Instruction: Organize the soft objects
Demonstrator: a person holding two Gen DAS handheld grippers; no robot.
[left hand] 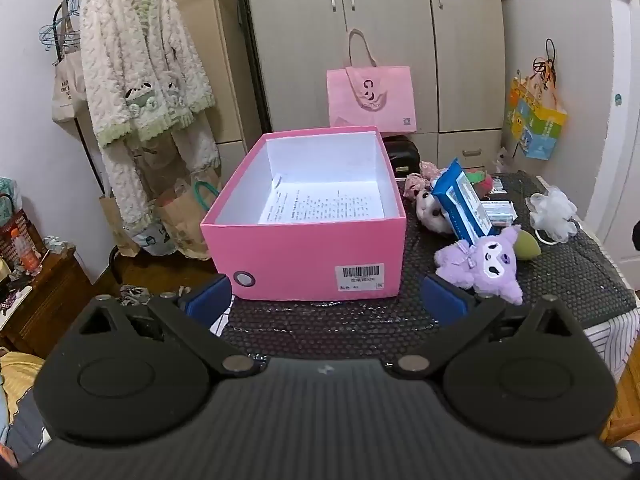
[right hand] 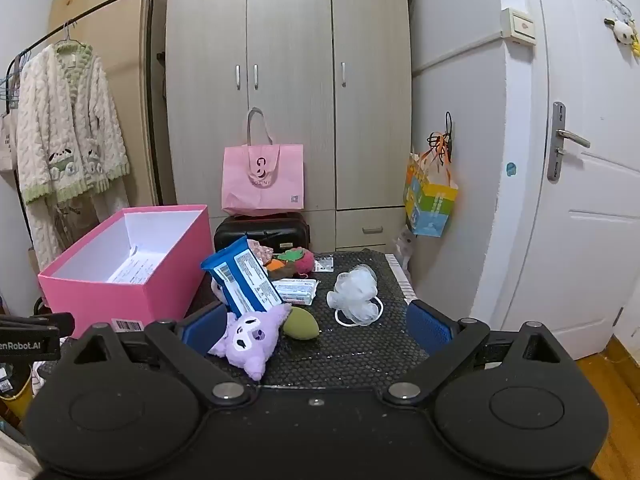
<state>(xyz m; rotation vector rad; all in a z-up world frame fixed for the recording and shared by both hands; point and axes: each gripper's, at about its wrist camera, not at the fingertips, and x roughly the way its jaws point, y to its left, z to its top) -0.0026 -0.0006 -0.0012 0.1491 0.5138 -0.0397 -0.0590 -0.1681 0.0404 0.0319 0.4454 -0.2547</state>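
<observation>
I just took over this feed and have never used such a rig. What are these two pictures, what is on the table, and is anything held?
Each picture comes from a camera on a hand-held two-finger gripper, looking forward along its blue-padded fingers. The left gripper faces an open pink box holding only a printed sheet. The right gripper faces the pile beside it: a purple plush, a green sponge, a blue packet and a white mesh puff, all on the dark table mat. Both grippers are open and hold nothing.
</observation>
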